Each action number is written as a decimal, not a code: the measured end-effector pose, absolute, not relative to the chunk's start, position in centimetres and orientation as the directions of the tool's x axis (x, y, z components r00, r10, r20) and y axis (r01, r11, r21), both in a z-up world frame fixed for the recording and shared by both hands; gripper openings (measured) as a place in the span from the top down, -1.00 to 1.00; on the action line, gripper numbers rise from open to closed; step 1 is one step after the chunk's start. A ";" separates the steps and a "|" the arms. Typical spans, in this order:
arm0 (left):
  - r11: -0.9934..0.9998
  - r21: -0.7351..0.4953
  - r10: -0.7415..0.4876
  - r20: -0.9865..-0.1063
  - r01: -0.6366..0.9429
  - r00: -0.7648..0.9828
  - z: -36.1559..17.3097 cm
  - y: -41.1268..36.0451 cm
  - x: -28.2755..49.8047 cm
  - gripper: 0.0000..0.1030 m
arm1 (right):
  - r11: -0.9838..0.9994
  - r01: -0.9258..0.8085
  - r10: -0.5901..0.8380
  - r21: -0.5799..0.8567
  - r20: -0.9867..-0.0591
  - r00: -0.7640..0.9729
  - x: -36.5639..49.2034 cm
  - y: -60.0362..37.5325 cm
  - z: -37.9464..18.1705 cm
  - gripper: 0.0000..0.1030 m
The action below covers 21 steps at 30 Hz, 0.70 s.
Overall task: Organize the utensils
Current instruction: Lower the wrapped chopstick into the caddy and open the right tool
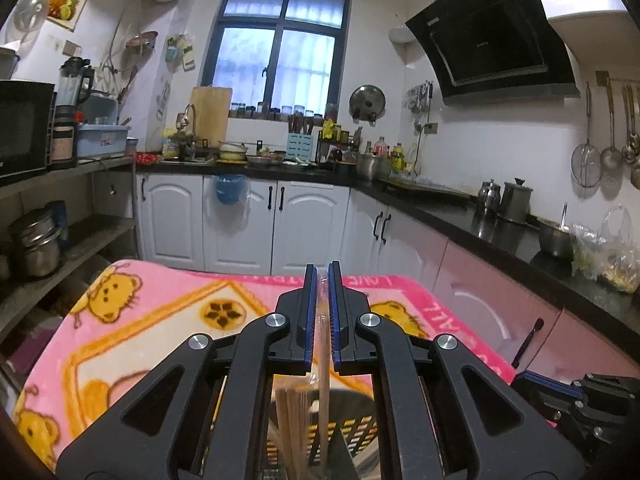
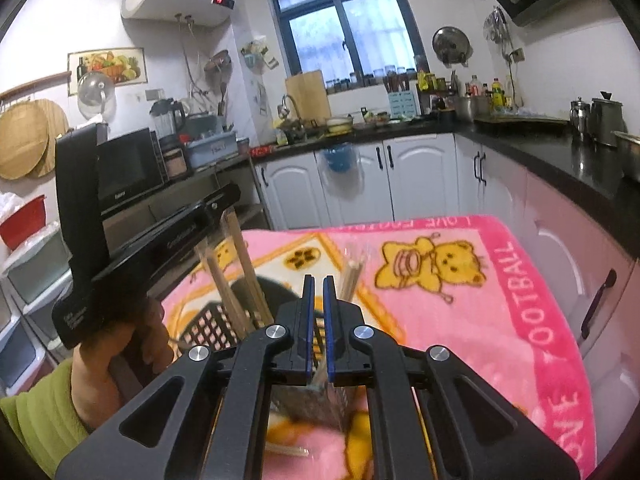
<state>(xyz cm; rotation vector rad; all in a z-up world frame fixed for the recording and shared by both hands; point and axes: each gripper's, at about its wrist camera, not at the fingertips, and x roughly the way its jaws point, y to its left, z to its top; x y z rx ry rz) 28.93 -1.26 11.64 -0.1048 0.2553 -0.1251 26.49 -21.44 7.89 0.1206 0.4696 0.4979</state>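
Observation:
My left gripper is shut on a plastic-wrapped pair of wooden chopsticks. The pair runs down from the pads into a black mesh utensil holder that has several more chopsticks in it. In the right wrist view the left gripper is at the upper left, with its chopsticks slanting down into the holder. My right gripper hangs just above the holder's near side, shut to a narrow slit with nothing visibly in it. Another wrapped bundle of chopsticks stands just beyond its tips.
The holder sits on a pink bear-print blanket over a table. A loose chopstick lies on it close to me. White cabinets and a black counter with pots run behind and to the right. A shelf with a microwave stands on the left.

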 end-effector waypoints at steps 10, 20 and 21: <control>0.981 -0.143 -0.171 -0.321 0.130 0.931 10.6 -0.7 27.8 0.33 | 0.874 -0.433 0.487 0.222 -0.404 0.775 25.0 -22.0 7.7 0.53; 0.969 -0.162 -0.230 -0.337 0.184 0.913 12.3 -0.6 24.8 -0.31 | 0.874 -0.441 0.486 0.205 -0.384 0.785 22.9 -22.9 8.9 0.34; 0.968 -0.163 -0.235 -0.337 0.190 0.912 12.3 -0.6 24.5 -0.34 | 0.874 -0.441 0.486 0.204 -0.383 0.786 22.9 -22.9 8.9 0.31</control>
